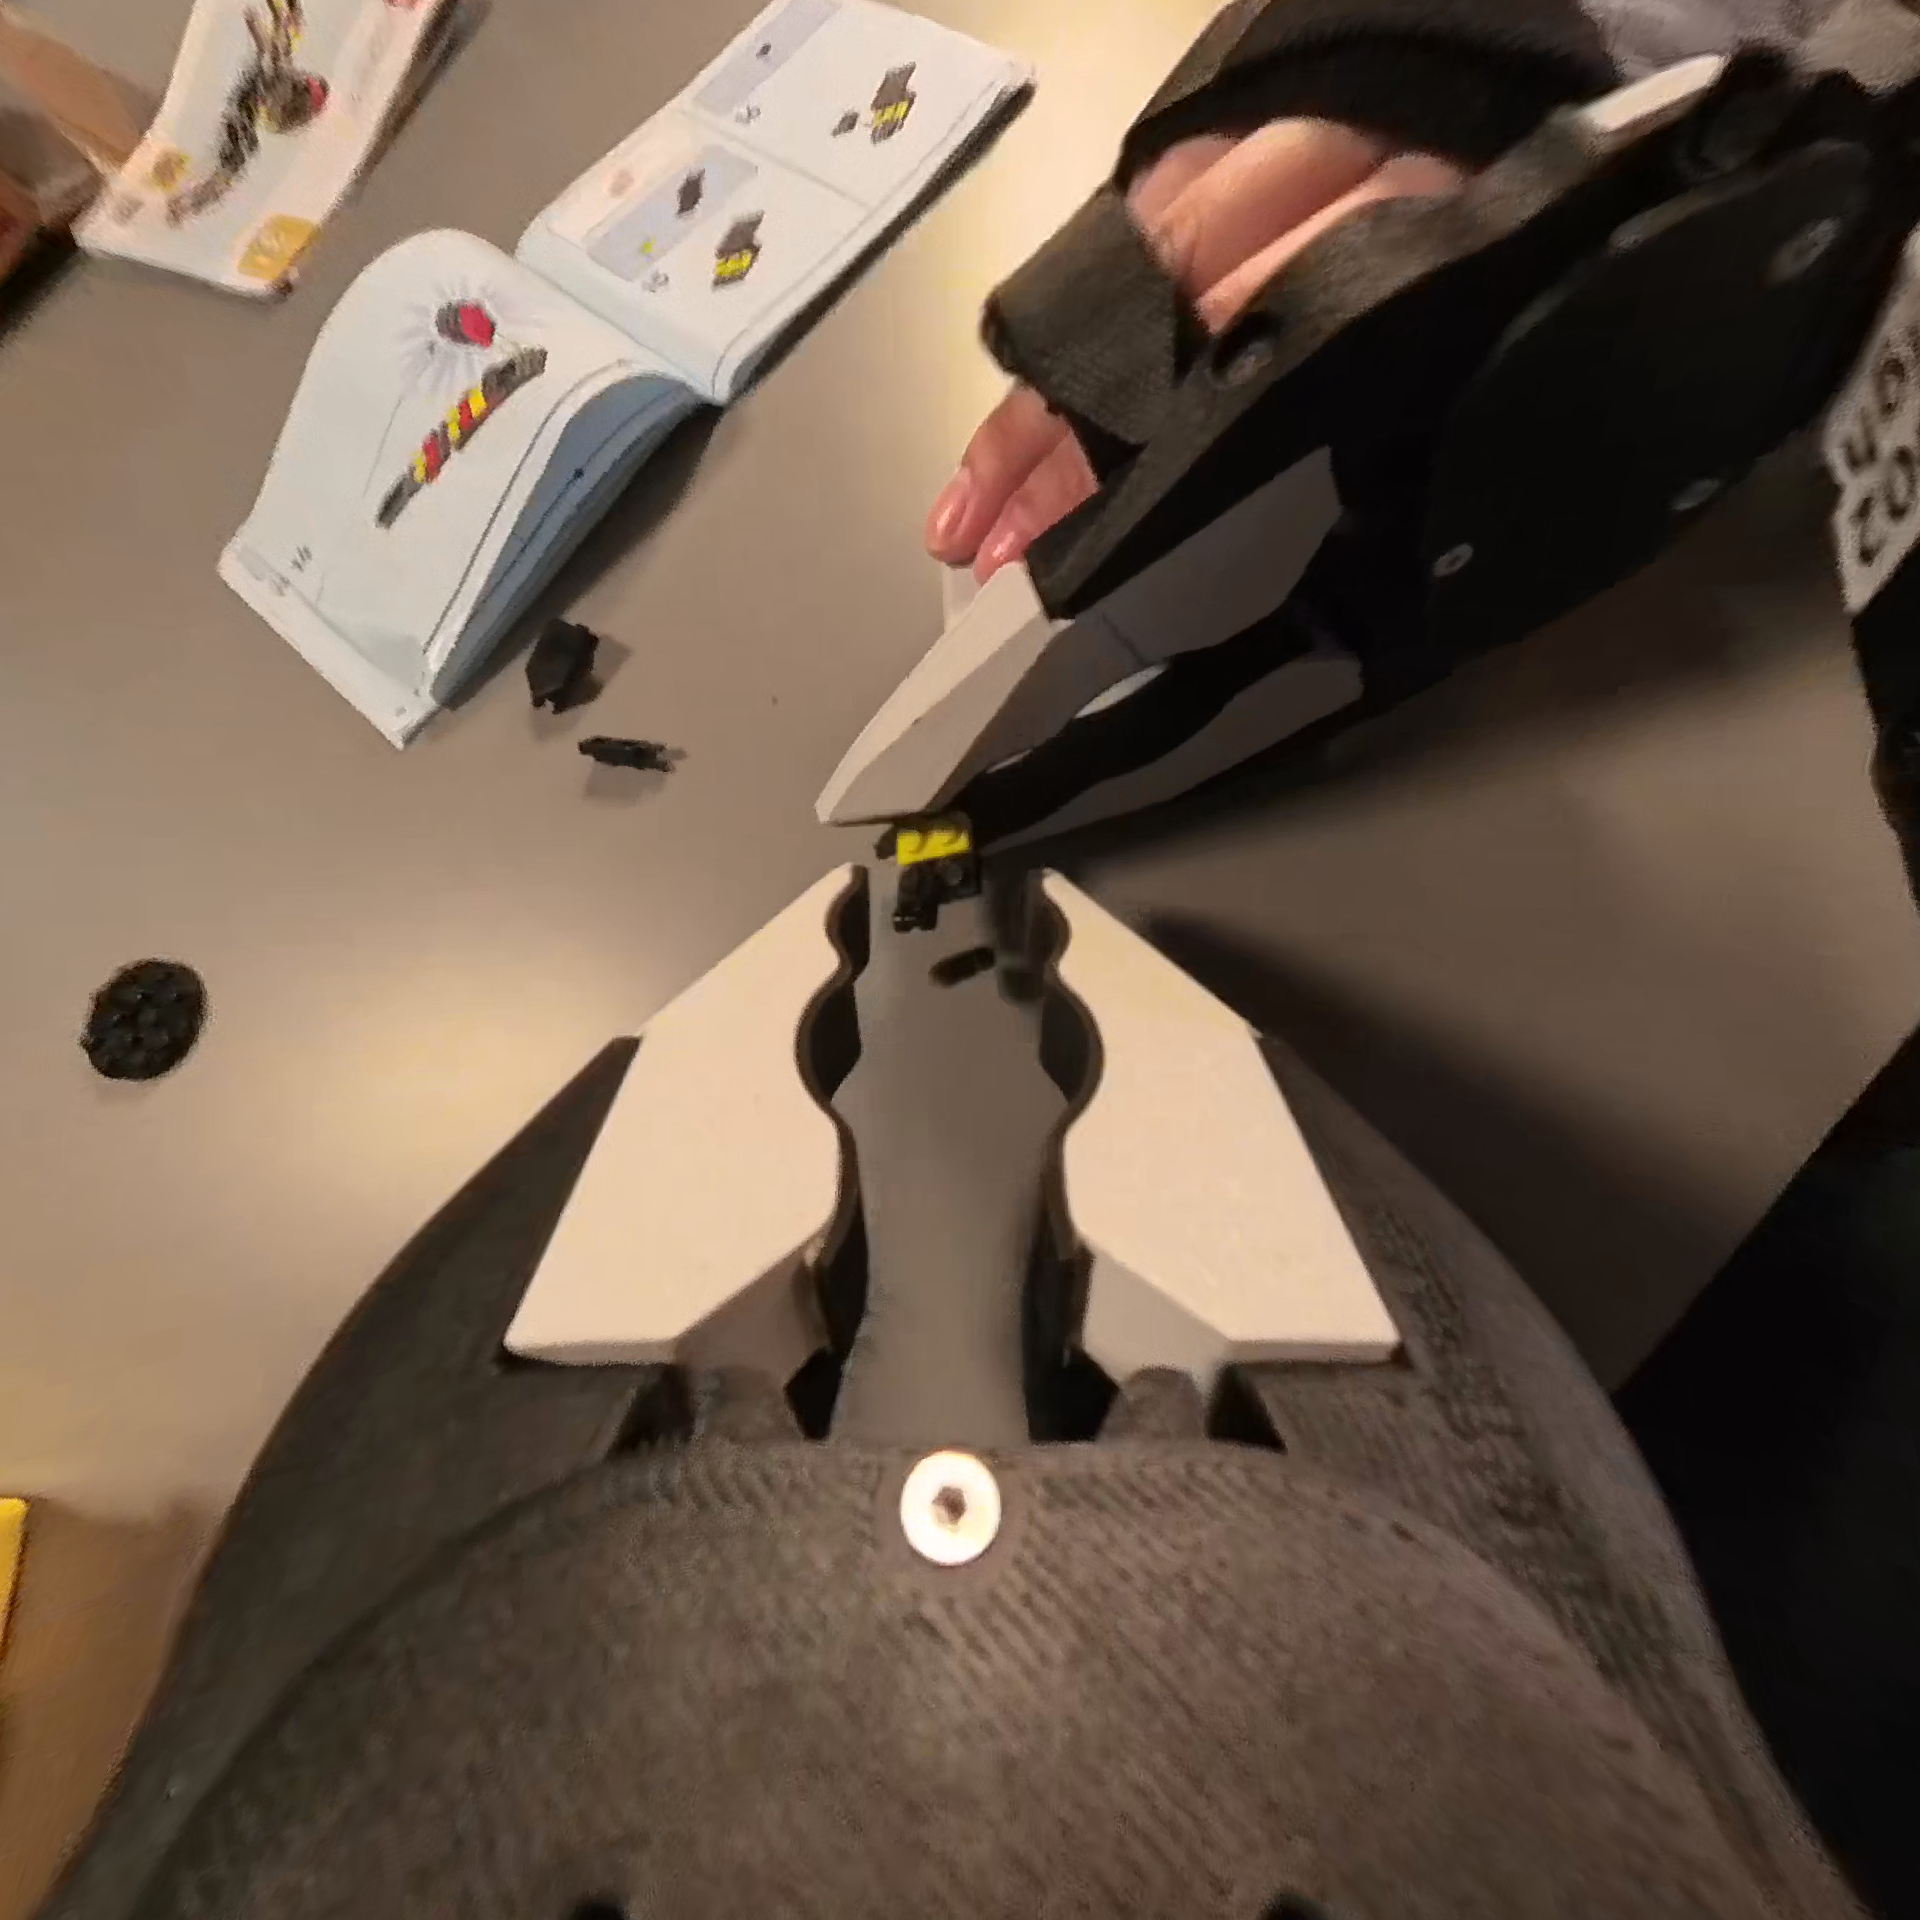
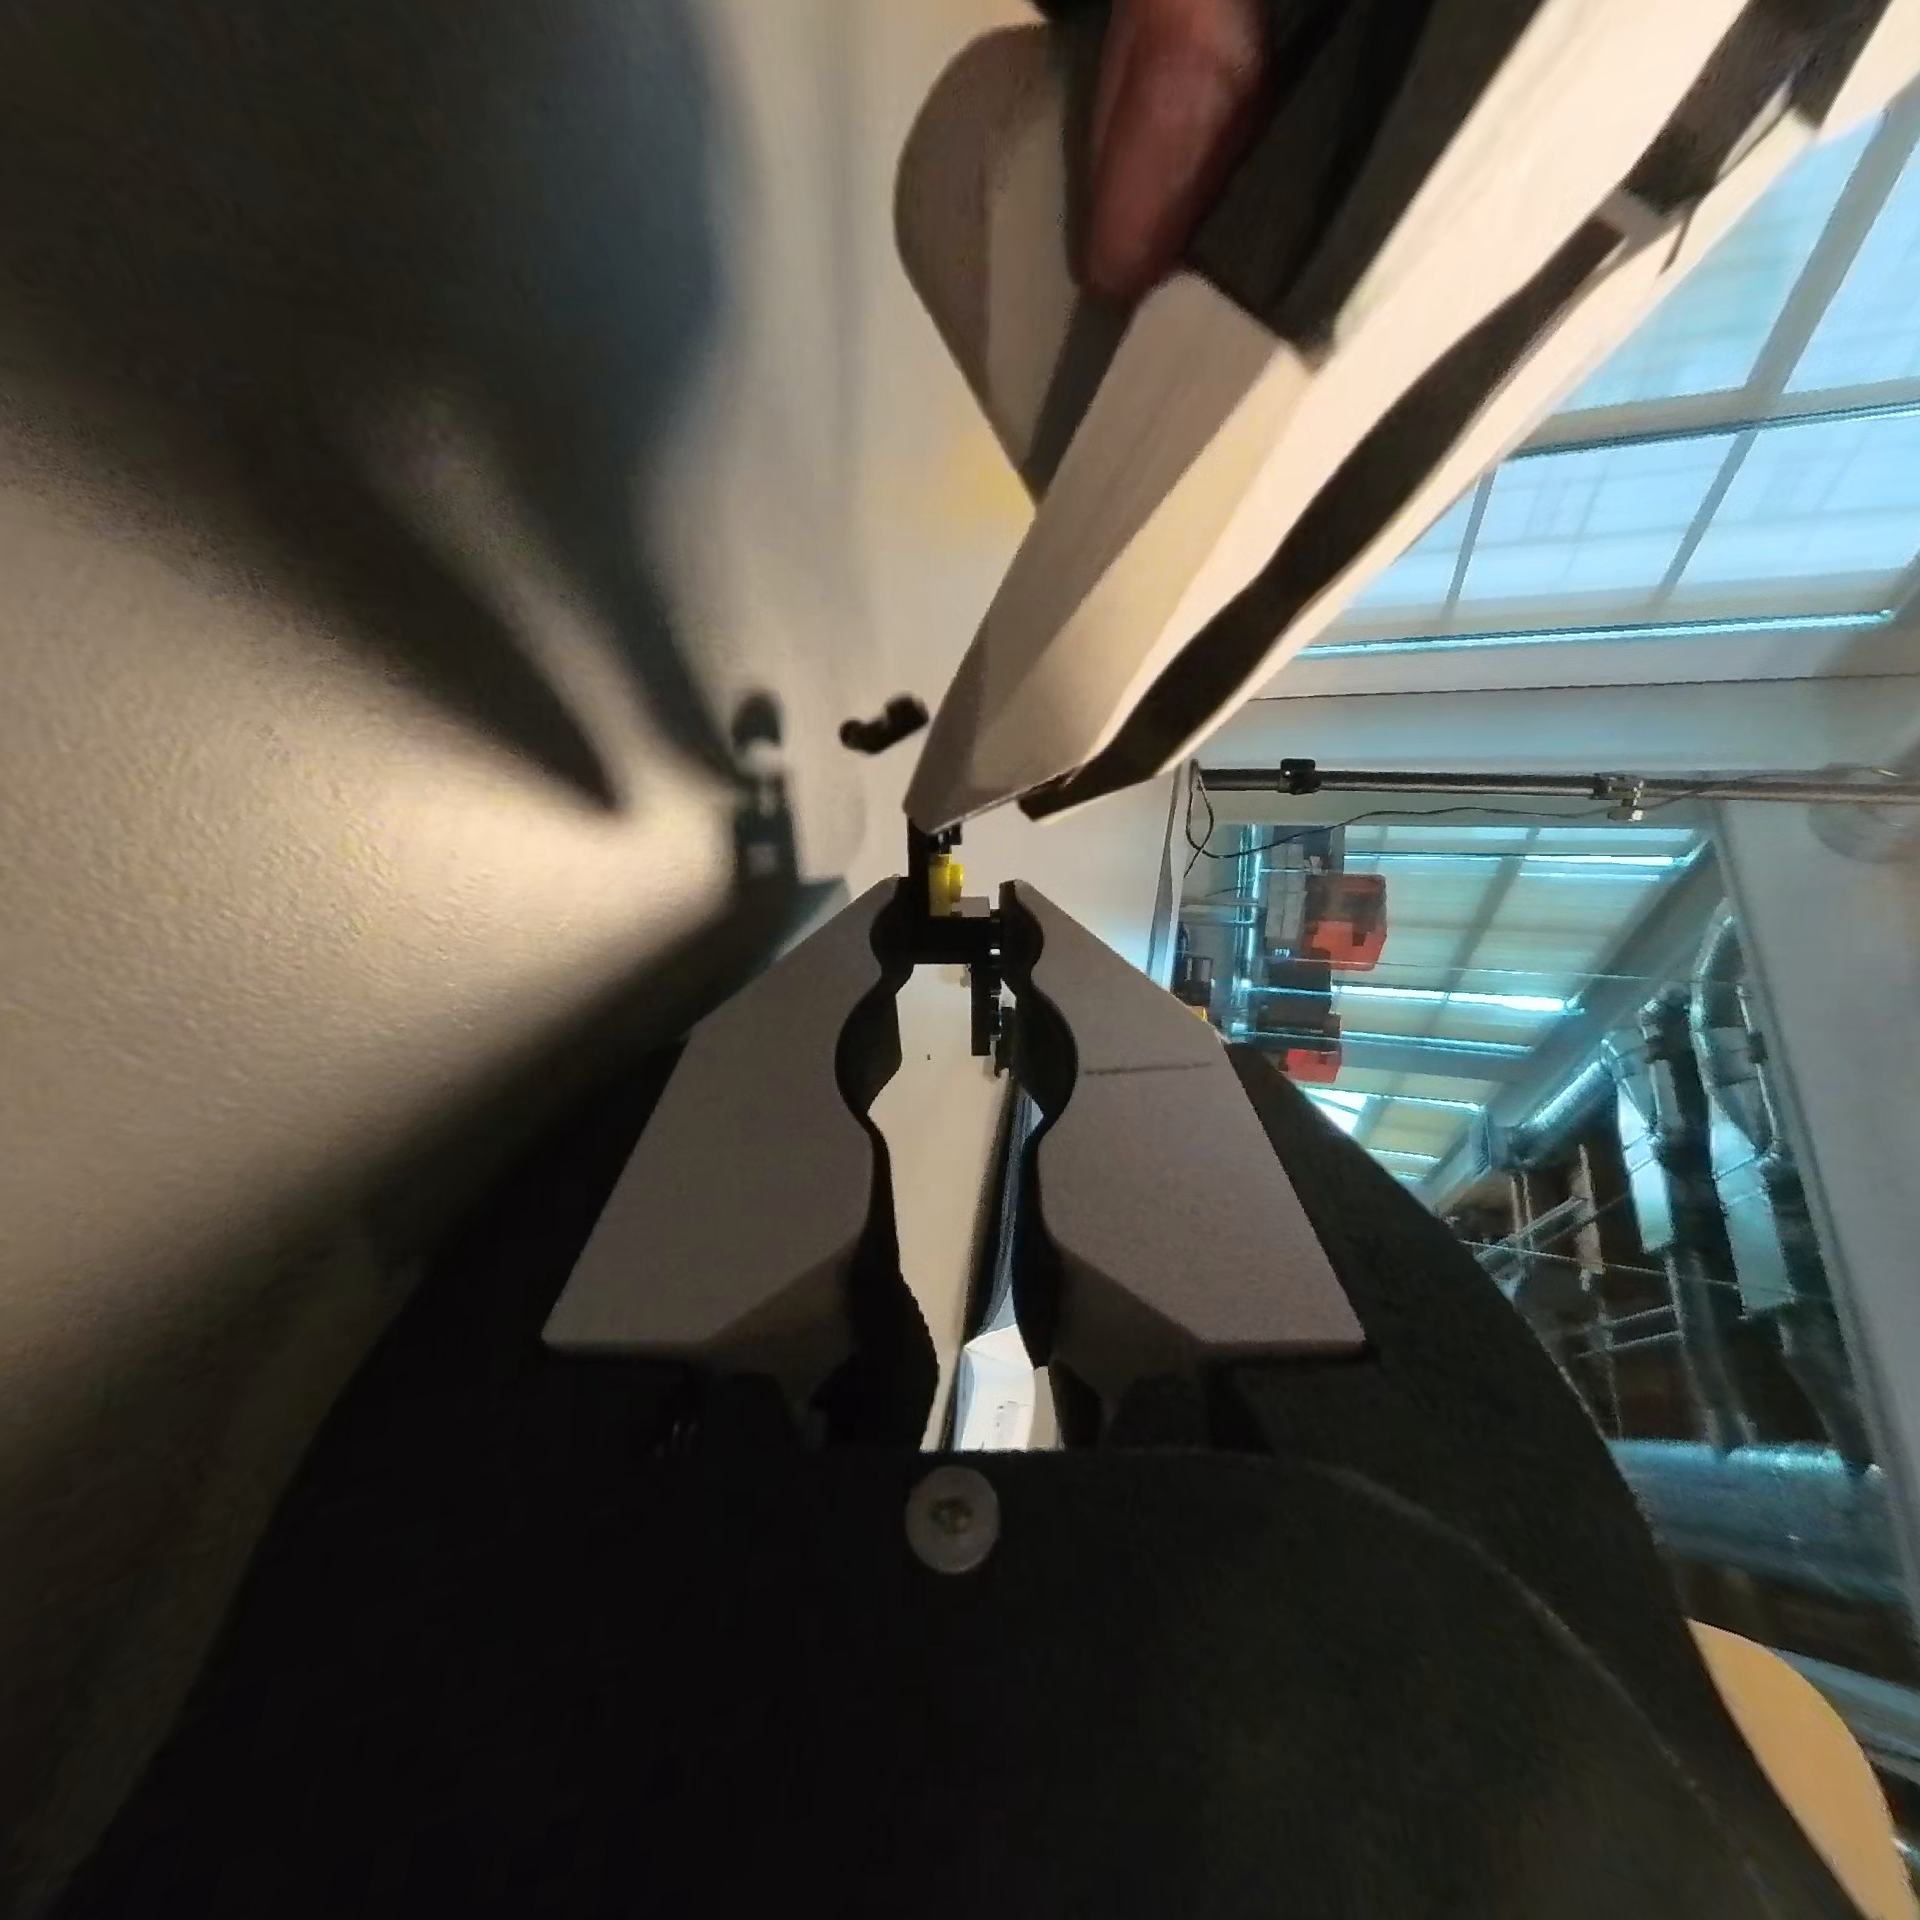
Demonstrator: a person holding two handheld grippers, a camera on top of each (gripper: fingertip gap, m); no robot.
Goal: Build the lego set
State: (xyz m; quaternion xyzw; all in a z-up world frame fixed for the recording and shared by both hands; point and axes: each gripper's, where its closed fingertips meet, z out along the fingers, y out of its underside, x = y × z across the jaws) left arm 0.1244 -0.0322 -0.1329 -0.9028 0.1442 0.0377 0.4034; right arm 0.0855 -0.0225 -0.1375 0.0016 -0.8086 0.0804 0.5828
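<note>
A small black and yellow lego assembly (image 1: 933, 852) hangs just above the grey table (image 1: 312, 883). My right gripper (image 2: 951, 899) is shut on it (image 2: 943, 885); a black plate of it runs along the right finger. In the left wrist view the right gripper (image 1: 914, 826) comes in from the upper right, held by a hand (image 1: 1039, 488). My left gripper (image 1: 956, 899) is open, its tips on either side of the assembly's lower end. In the right wrist view the left gripper (image 2: 977, 810) comes down from the upper right to the assembly's top. I cannot tell whether it touches.
An open instruction booklet (image 1: 582, 416) lies at the back, a second booklet (image 1: 270, 135) beyond it. Loose black pieces lie near the booklet (image 1: 561, 665), (image 1: 623, 750), and a round black piece (image 1: 143, 1018) at the left. A small black piece (image 1: 961, 966) lies between my left fingers. My two grippers' fingertips are within a few centimetres of each other. Both grippers' tips are roughly 20 cm from the round black piece (image 1: 143, 1018).
</note>
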